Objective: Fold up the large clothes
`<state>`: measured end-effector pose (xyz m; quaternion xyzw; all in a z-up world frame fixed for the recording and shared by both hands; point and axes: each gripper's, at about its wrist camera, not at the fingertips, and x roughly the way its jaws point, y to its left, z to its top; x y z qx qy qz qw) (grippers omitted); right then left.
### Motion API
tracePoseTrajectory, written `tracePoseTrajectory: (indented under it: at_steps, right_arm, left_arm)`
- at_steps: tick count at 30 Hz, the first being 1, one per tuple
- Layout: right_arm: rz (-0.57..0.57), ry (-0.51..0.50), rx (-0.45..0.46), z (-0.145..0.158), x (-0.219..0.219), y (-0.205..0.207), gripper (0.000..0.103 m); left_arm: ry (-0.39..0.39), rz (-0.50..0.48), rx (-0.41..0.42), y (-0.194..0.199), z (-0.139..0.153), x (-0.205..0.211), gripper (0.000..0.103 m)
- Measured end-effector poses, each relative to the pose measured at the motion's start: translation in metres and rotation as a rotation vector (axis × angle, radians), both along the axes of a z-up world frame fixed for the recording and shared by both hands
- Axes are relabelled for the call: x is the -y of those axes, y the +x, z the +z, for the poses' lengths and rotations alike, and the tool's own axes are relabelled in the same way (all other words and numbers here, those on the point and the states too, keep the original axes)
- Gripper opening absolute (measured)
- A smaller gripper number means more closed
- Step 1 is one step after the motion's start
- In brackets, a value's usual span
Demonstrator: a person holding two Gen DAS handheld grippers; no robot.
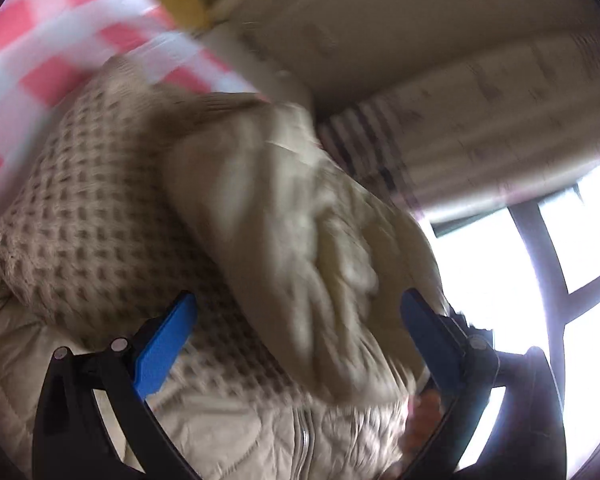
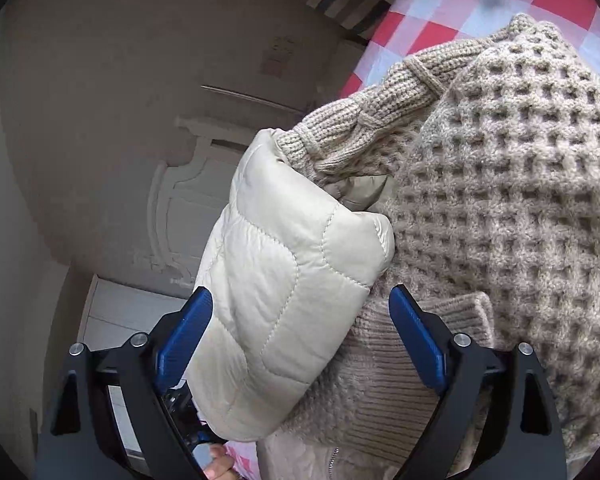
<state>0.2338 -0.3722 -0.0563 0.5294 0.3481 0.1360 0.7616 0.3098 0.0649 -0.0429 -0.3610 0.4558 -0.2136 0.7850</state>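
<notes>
A cream quilted jacket with beige waffle-knit sleeves lies bunched on a red-and-white checked bed. In the left wrist view, my left gripper (image 1: 298, 314) is open, its blue fingers either side of a blurred fold of quilted fabric (image 1: 300, 240), with waffle knit (image 1: 92, 216) to the left. In the right wrist view, my right gripper (image 2: 300, 308) is open, jaws wide around a puffy quilted fold (image 2: 276, 304); the waffle-knit part (image 2: 512, 200) and a ribbed cuff (image 2: 380, 120) lie to the right. A zipper (image 2: 334, 456) shows near the bottom.
The checked bedsheet (image 2: 460, 8) lies under the garment and also shows in the left wrist view (image 1: 40, 60). A pale wall and a white panelled door (image 2: 188, 200) are left. A bright window (image 1: 540, 272) and striped fabric (image 1: 364, 140) are on the right.
</notes>
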Motion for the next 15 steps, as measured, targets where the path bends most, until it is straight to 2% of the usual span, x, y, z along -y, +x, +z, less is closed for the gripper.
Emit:
tracePoseTrajectory:
  at_steps: [2, 5, 7, 9, 10, 11, 12, 13, 14, 15]
  right_arm:
    - [0.023, -0.043, -0.017, 0.006, -0.009, 0.013, 0.087]
    - [0.045, -0.090, -0.014, 0.017, -0.021, 0.023, 0.087]
    - [0.055, -0.105, -0.023, 0.017, -0.028, 0.030, 0.087]
    - [0.058, -0.120, -0.017, 0.014, -0.035, 0.035, 0.087]
    - [0.048, -0.131, -0.003, 0.015, -0.036, 0.035, 0.085]
    - [0.042, -0.154, 0.015, 0.013, -0.041, 0.027, 0.059]
    - [0.056, -0.205, 0.045, 0.018, -0.044, 0.027, 0.020]
    - [0.057, -0.262, 0.072, 0.024, -0.046, 0.027, 0.010]
    - [0.037, -0.332, 0.113, 0.036, -0.045, 0.023, 0.010]
    - [0.006, -0.431, 0.193, 0.055, -0.045, 0.013, 0.010]
  left_arm:
    - [-0.040, 0.025, -0.048, 0.009, -0.008, -0.008, 0.100]
    - [-0.048, 0.035, -0.037, 0.021, 0.001, -0.010, 0.100]
    - [-0.011, 0.009, -0.005, 0.030, 0.012, -0.003, 0.100]
    - [0.052, -0.028, -0.039, 0.043, 0.009, 0.010, 0.099]
    - [0.053, -0.025, -0.062, 0.049, 0.003, 0.013, 0.090]
    - [0.037, -0.041, -0.070, 0.054, -0.001, 0.016, 0.075]
    - [0.032, -0.066, -0.067, 0.056, -0.001, 0.020, 0.024]
    - [0.040, -0.076, -0.044, 0.058, 0.002, 0.022, 0.006]
    - [0.034, -0.062, 0.006, 0.055, 0.008, 0.020, 0.006]
    - [0.009, -0.050, 0.156, 0.041, 0.026, 0.017, 0.006]
